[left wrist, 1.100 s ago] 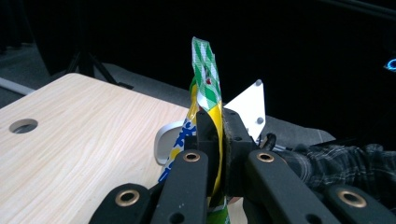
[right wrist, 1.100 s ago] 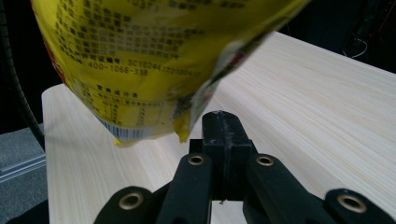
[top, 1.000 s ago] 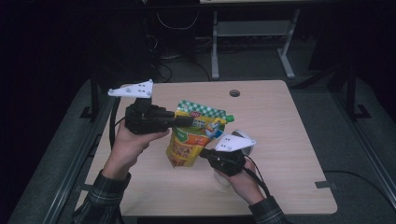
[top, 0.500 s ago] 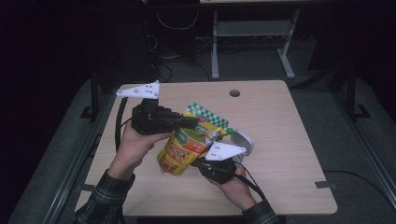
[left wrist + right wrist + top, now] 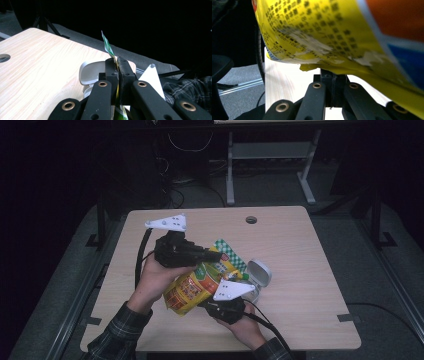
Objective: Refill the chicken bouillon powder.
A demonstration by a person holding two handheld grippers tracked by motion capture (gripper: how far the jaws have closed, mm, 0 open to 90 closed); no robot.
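Spotted a crinkly yellow-and-orange foil snack bag [image 5: 192, 287] with a green-and-white checked top strip, held up off the pale wooden table [image 5: 300, 245] at a slant and strung between two hand-held tools. Pinched along that checked top by the left gripper [image 5: 212, 255], with both black jaws squeezed flat on the film in the left gripper view [image 5: 117, 63] and a sliver of green bag edge [image 5: 108, 47] poking out past the tips. Probably grabbed there because the seal is the stiff, flat bit, so easy to bite without crushing what's inside.

Met at the low end by the right gripper [image 5: 207, 301]. Looked pressed together in the right gripper view [image 5: 333, 73], right at the printed yellow underside [image 5: 324, 30], and seemingly nipping the bottom seam, though couldn't make out the exact bite under the overhang.

Parked just beside and partly behind the bag: a small white plastic container with a hinged lid [image 5: 260, 272], flipped open and resting on the table, also visible past the left jaws [image 5: 92, 71]. Guessing it was left open and close by on purpose, as the place for the snacks. Held at both ends like that, most likely to keep the bag taut and under control for tearing or tipping toward that tub. Nothing poured yet, far as could be told.
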